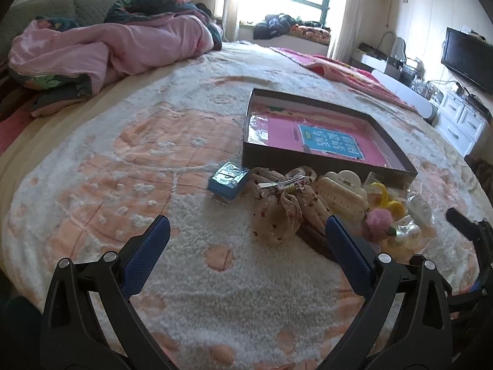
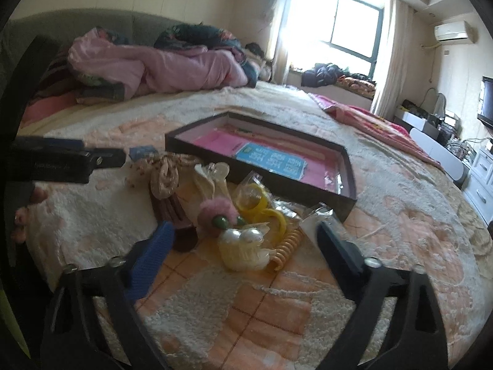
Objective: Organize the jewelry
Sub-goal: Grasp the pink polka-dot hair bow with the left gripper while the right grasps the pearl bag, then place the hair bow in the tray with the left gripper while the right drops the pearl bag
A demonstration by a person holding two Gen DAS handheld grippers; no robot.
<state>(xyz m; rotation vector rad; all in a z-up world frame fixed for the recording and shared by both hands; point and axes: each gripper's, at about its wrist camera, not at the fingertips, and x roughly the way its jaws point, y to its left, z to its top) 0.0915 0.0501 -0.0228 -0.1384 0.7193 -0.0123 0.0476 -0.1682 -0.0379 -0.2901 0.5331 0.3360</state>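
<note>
A pile of hair accessories lies on the bed in front of a dark shallow box (image 1: 323, 157) with a pink and blue lining. The pile holds a floral fabric scrunchie (image 1: 283, 206), a cream claw clip (image 1: 342, 192), yellow rings (image 1: 385, 199), a pink pompom tie (image 1: 379, 219) and a small blue box (image 1: 228, 180). My left gripper (image 1: 246, 231) is open, low over the blanket just before the scrunchie. My right gripper (image 2: 243, 237) is open around a pearl-bead piece (image 2: 243, 243), next to a yellow spiral tie (image 2: 286, 243). The box also shows in the right wrist view (image 2: 295, 191).
The fluffy peach and white blanket (image 1: 154, 160) covers the bed. A pink quilt (image 1: 107, 49) is heaped at the head. A red cover (image 1: 348, 74) lies at the far right edge. A TV (image 1: 468, 58) and white drawers (image 1: 462, 120) stand to the right.
</note>
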